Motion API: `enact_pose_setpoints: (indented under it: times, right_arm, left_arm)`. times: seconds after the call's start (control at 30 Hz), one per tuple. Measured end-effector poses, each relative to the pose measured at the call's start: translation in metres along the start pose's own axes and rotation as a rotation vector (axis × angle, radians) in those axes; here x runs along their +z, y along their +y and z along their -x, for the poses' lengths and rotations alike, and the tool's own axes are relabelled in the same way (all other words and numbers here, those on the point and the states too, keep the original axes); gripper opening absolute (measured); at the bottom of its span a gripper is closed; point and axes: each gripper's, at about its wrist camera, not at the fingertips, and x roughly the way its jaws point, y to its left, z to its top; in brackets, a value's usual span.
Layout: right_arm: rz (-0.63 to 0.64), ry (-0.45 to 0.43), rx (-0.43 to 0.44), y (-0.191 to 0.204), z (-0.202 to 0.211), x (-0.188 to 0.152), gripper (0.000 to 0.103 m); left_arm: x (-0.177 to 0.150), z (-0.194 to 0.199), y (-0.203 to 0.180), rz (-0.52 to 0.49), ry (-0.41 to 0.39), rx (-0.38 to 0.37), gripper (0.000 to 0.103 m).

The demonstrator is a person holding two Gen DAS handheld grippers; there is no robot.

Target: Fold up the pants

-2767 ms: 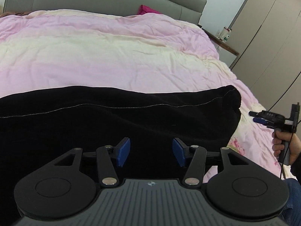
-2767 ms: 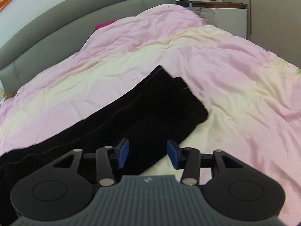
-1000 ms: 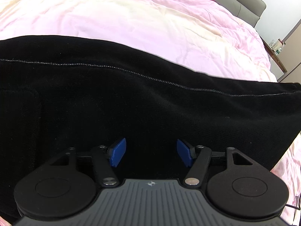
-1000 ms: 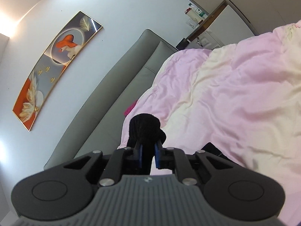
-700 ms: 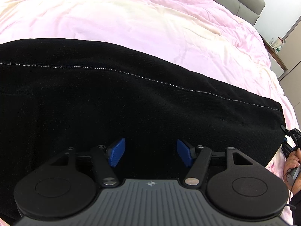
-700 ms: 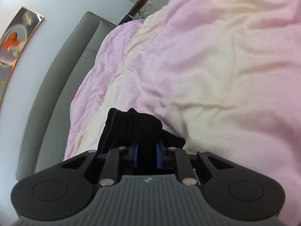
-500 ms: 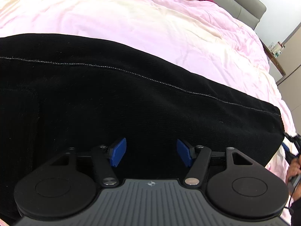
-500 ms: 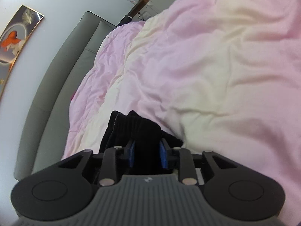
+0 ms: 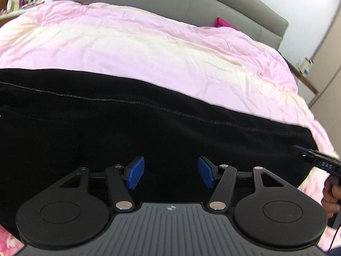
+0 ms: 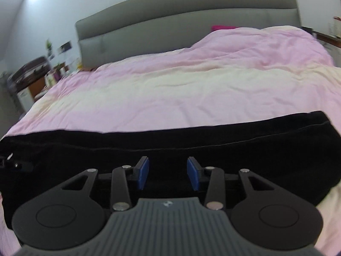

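Black pants [image 9: 149, 132] lie folded lengthwise across the pink and cream duvet, a pale seam running along them. My left gripper [image 9: 170, 175] hovers over the near part of the pants; its blue pads stand apart and are closing, with nothing pinched between them. My right gripper [image 10: 168, 173] hovers over the pants [image 10: 234, 149] too, its jaws opening and no cloth between the pads. In the left wrist view the right tool's black frame [image 9: 319, 163] and the hand [image 9: 332, 196] holding it show past the right end of the pants.
The duvet [image 9: 149, 53] covers the bed up to a grey padded headboard [image 10: 191, 21], where a magenta item [image 9: 221, 22] lies. A nightstand [image 9: 304, 66] stands to the right. A cluttered cabinet [image 10: 36, 79] stands left of the bed.
My right gripper let go of the bunched pants end and swung round over the flat pants to face the headboard. My left gripper shifted a little and tilted up, pads slightly closer.
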Motion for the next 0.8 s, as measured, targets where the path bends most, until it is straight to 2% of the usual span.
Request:
enact_pose_setpoints:
  times: [0.07,0.1,0.13,0.2,0.27,0.37,0.47,0.53,0.67,0.7,0.73,0.77,0.8]
  right_arm:
    - [0.084,0.071,0.024,0.019,-0.012,-0.010,0.037]
    - [0.119,0.110,0.007,0.023,-0.017,-0.016,0.037]
    - [0.143,0.170,-0.044,0.022,-0.024,-0.023,0.037]
    - [0.163,0.236,-0.105,0.013,-0.032,-0.039,0.036]
    - [0.186,0.227,-0.125,0.007,-0.032,-0.041,0.036]
    - [0.227,0.198,-0.225,0.021,-0.021,-0.037,0.037]
    - [0.280,0.176,-0.171,0.046,-0.006,-0.040,0.036]
    - [0.284,0.173,-0.152,0.059,0.000,-0.043,0.037]
    - [0.189,0.141,-0.126,0.064,0.013,-0.038,0.039]
    - [0.164,0.124,-0.108,0.064,0.016,-0.036,0.041]
    - [0.148,0.103,-0.086,0.066,0.021,-0.035,0.044]
    - [0.144,0.089,-0.073,0.067,0.022,-0.034,0.045]
    - [0.147,0.087,-0.066,0.069,0.023,-0.034,0.048]
  left_arm:
    - [-0.010,-0.007,0.003,-0.028,0.047,0.045,0.068]
    - [-0.016,-0.018,0.000,-0.063,0.123,0.117,0.067]
    - [-0.022,-0.028,0.000,-0.102,0.175,0.131,0.068]
    - [-0.026,-0.032,0.001,-0.157,0.163,0.125,0.069]
    - [-0.016,-0.032,0.003,-0.123,0.186,0.126,0.069]
    - [-0.005,-0.028,0.005,-0.094,0.203,0.134,0.062]
    - [-0.002,-0.008,0.009,-0.070,0.177,0.128,0.062]
    - [-0.005,0.011,0.012,-0.062,0.133,0.089,0.067]
    - [-0.022,0.040,0.007,-0.110,0.053,0.018,0.076]
    - [-0.027,0.041,0.004,-0.137,0.059,0.019,0.078]
    - [-0.030,0.036,0.000,-0.176,0.088,0.051,0.078]
    - [-0.035,0.027,-0.003,-0.218,0.141,0.104,0.079]
    - [-0.040,0.018,-0.004,-0.245,0.191,0.121,0.082]
